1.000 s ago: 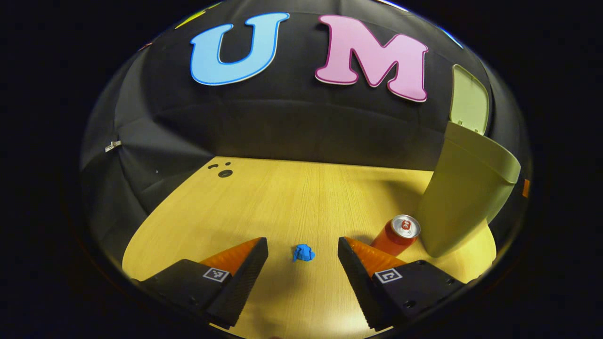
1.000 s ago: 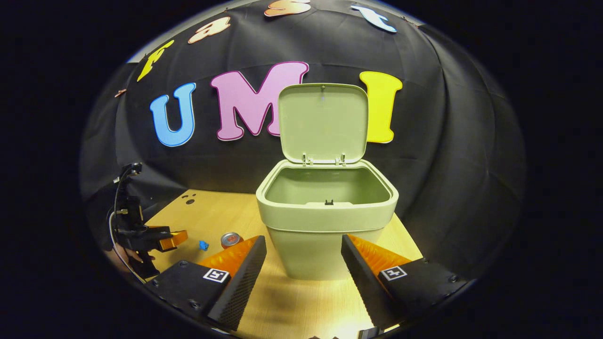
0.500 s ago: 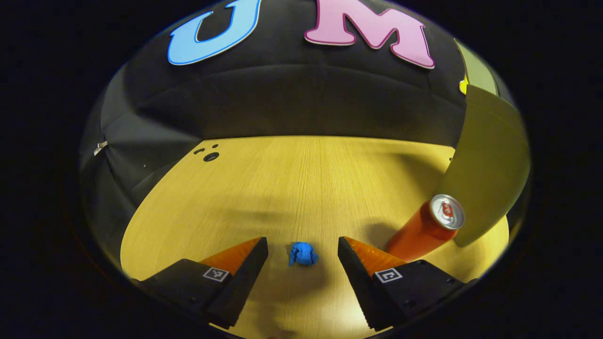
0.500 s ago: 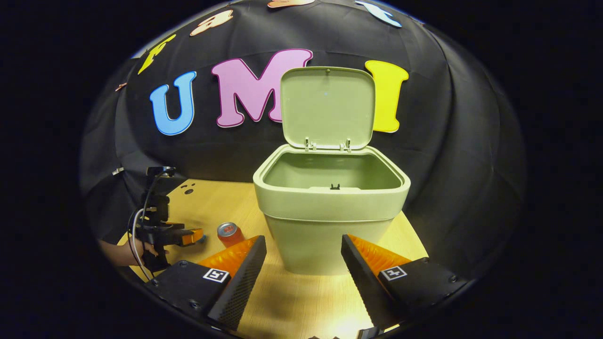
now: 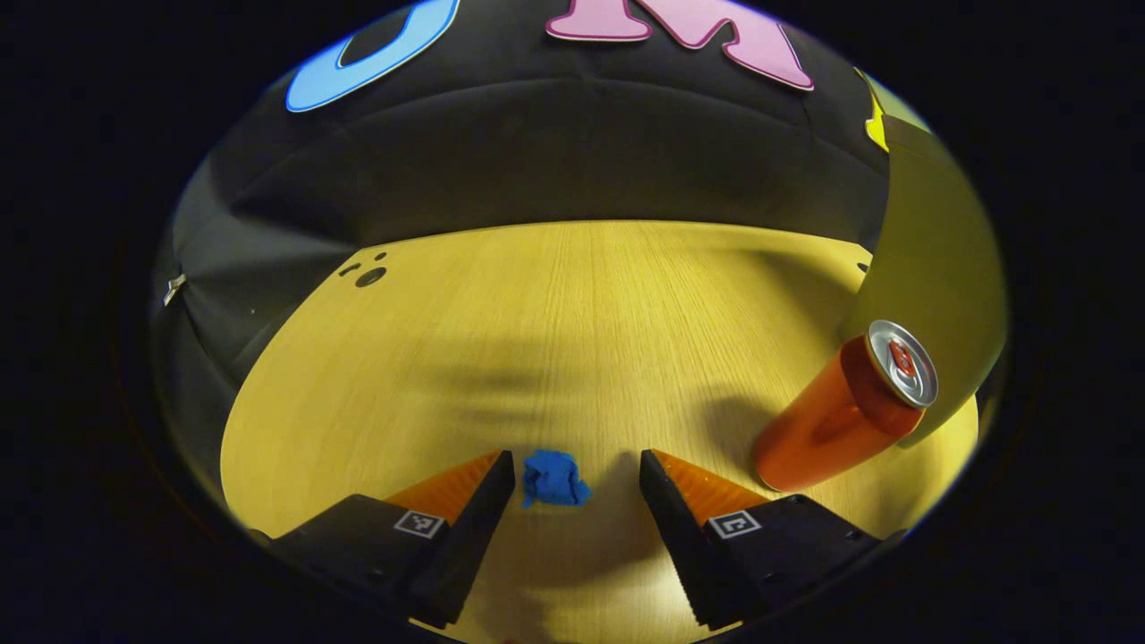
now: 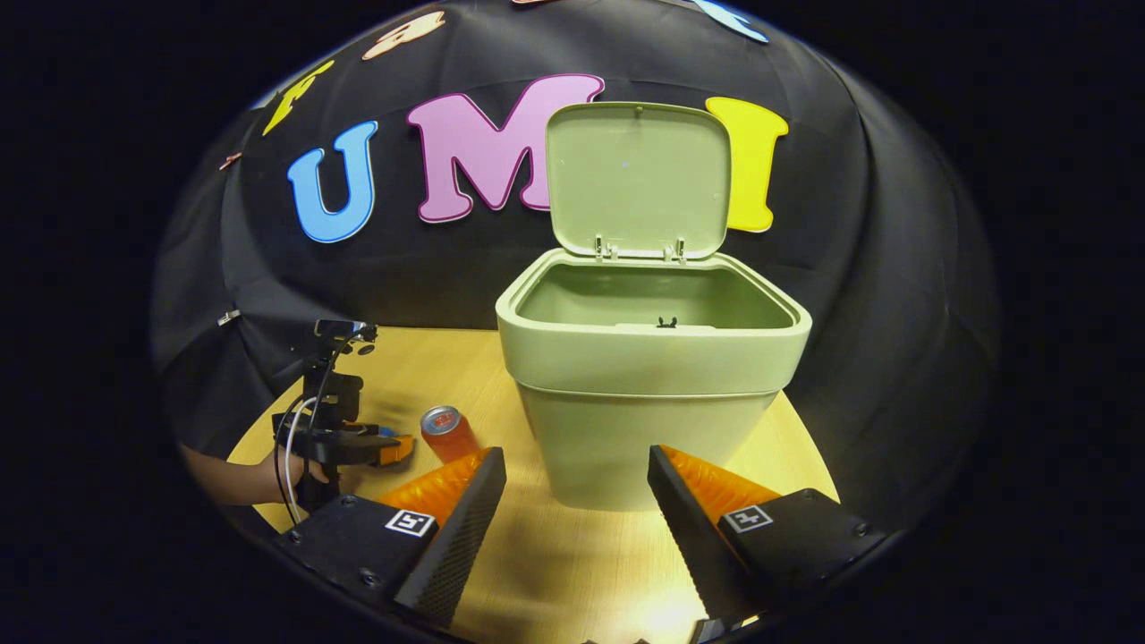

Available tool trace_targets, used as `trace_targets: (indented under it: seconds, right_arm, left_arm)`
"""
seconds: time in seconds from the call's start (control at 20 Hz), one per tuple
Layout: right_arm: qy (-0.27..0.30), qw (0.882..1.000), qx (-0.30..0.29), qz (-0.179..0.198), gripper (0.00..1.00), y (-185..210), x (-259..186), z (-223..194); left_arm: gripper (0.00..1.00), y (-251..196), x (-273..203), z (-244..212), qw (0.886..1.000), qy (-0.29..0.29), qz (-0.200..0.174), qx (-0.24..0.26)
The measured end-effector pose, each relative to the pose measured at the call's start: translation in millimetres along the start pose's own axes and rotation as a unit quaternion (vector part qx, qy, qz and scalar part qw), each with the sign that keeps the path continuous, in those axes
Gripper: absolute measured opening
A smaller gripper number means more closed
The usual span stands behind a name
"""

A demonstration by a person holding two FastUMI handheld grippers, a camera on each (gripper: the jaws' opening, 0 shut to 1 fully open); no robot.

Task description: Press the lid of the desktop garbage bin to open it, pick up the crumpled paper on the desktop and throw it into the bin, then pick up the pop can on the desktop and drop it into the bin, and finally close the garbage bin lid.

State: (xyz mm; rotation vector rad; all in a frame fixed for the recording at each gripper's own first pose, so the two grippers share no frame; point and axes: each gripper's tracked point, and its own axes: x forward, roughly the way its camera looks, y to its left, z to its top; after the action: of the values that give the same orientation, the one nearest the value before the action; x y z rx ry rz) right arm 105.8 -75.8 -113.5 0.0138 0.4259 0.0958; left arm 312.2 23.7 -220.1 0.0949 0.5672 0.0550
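While I look along my left gripper (image 5: pixel 572 478), its two fingers stand apart, and the blue crumpled paper (image 5: pixel 554 478) lies on the desktop (image 5: pixel 537 331) between the tips, closer to the finger at 7 o'clock; I cannot tell whether it touches that finger. Each finger carries a small square black-and-white marker, a pattern and no words. At 3 o'clock the orange pop can (image 5: pixel 841 411) stands on the wood with its silver top and red tab showing; I can make out no brand or lettering on its side. Just behind it rises the green wall of the garbage bin (image 5: pixel 935 268).

From the right gripper view, my right gripper (image 6: pixel 577 510) is also spread wide with nothing between the fingers, pointed at the bin's front wall (image 6: pixel 644 447). The lid (image 6: pixel 640 179) stands upright on its hinges at 12 o'clock and I see into the mouth of the bin. At 8 o'clock a hand (image 6: pixel 300 470) holds the left gripper (image 6: pixel 386 447) level and low over the desk, a cable looping down beside it. The can (image 6: pixel 447 432) stands between that gripper and the bin.
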Motion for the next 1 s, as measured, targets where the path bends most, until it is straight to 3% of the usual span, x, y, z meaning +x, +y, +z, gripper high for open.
trace_targets:
  seconds: [0.45, 0.5, 0.6, 1.0]
  right_arm:
    - [0.009, 1.0, 0.003, 0.018, 1.0, 0.3, 7.8, -5.6]
    - [0.008, 1.0, 0.002, 0.022, 1.0, 0.9, 8.0, -4.4]
    - [0.005, 1.0, 0.003, 0.028, 1.0, 2.7, 7.8, -1.7]
    - [-0.032, 0.999, -0.015, 0.007, 0.99, -1.5, -29.0, 21.6]
  left_arm:
    - [0.64, 2.7, 1.3, -5.9, 1.0, -0.004, 0.005, -0.026]
    - [0.6, 5.1, 1.2, -5.7, 1.0, -0.004, 0.006, -0.026]
    - [0.41, 7.6, 2.5, -5.0, 0.999, -0.007, 0.006, -0.032]
    - [0.29, 3.6, -25.4, -0.6, 0.998, -0.014, -0.019, -0.056]
